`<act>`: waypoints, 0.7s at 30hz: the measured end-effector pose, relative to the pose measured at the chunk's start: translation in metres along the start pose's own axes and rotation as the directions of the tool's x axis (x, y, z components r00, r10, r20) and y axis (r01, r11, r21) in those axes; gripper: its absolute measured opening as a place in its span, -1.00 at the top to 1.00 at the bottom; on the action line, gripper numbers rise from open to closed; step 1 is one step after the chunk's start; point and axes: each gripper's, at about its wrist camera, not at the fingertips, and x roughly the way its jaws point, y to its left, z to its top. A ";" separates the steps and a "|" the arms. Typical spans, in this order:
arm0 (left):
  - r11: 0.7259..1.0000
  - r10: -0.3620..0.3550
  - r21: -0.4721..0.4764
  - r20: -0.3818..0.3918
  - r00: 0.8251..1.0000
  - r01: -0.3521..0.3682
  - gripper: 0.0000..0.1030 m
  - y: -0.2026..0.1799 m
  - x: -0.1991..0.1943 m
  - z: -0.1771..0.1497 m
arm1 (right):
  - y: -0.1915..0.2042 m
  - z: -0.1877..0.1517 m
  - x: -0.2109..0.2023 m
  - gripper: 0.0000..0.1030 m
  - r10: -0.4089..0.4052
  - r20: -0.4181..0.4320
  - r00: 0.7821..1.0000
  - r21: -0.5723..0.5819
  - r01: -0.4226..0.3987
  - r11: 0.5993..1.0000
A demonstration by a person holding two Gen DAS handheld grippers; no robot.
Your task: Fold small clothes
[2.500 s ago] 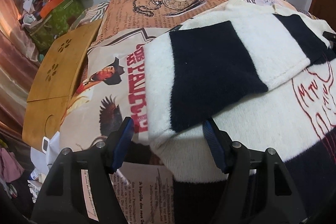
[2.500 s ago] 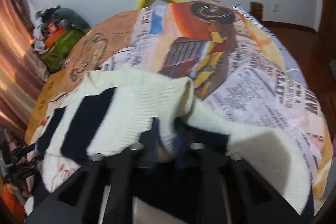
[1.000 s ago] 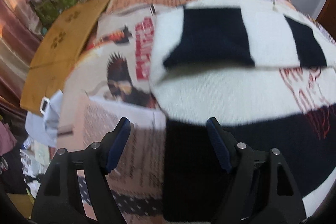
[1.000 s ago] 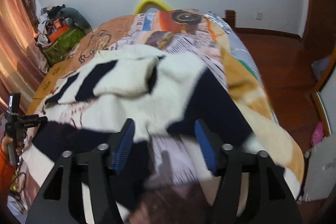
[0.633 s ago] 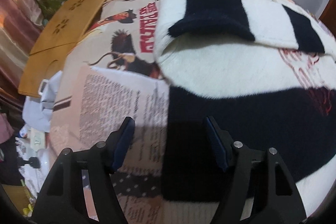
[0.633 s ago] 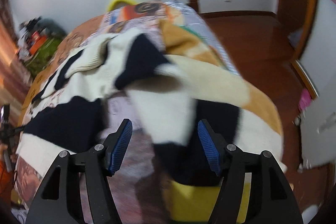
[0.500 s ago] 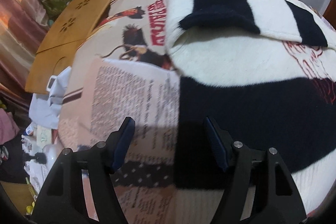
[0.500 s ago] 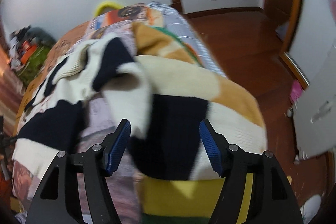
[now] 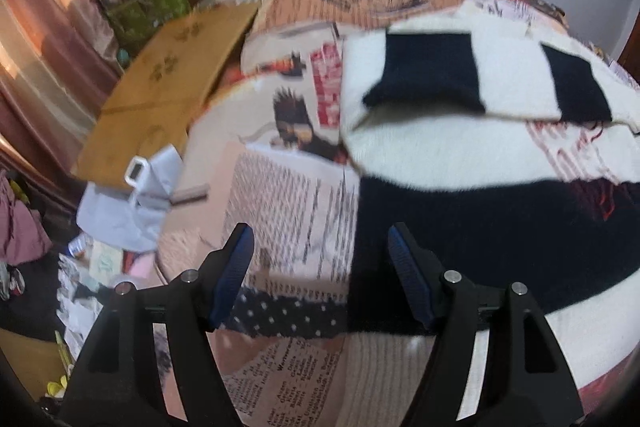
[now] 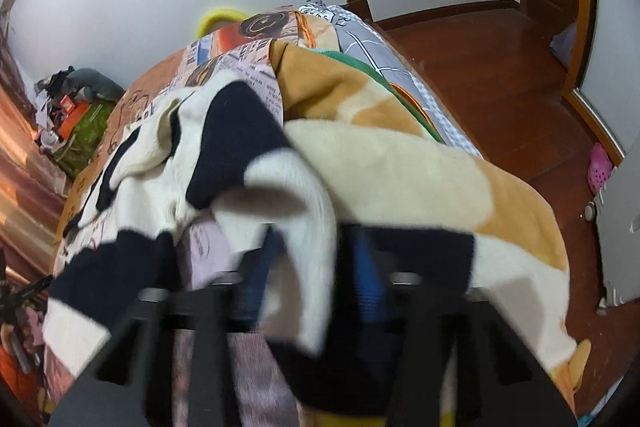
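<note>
Sweater [image 9: 460, 143], striped: one sleeve folded across; other sleeve [image 10: 312, 227] between closing right tool [image 10: 316, 267]; left tool [image 9: 320, 263] open, empty; body fold pending.

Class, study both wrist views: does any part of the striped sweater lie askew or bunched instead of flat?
Yes. The sweater lies flat on the bed in the left view, one sleeve folded neatly across it. In the right view the other sleeve is lifted and twisted, bunched between the closing right gripper. The left gripper is empty.
</note>
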 end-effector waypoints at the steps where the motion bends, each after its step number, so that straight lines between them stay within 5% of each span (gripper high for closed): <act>1: 1.000 0.002 0.004 0.015 1.000 -0.002 -0.38 -0.002 -0.003 0.003 | -0.001 0.004 -0.001 0.78 -0.003 0.014 1.000 0.008 0.003 1.000; 8: 1.000 -0.024 0.014 0.100 0.995 0.023 -0.43 -0.007 -0.019 0.014 | 0.021 0.055 -0.040 0.83 -0.082 0.214 0.973 -0.053 0.096 0.994; 15: 0.999 -0.048 -0.006 0.119 0.992 0.049 -0.43 -0.001 -0.016 0.013 | 0.118 0.102 -0.060 0.83 -0.028 0.353 0.935 -0.290 0.138 0.947; 21: 1.000 -0.024 -0.008 0.119 0.993 0.025 -0.43 0.008 -0.013 0.006 | 0.221 0.092 -0.017 0.83 0.129 0.272 0.954 -0.518 0.032 0.855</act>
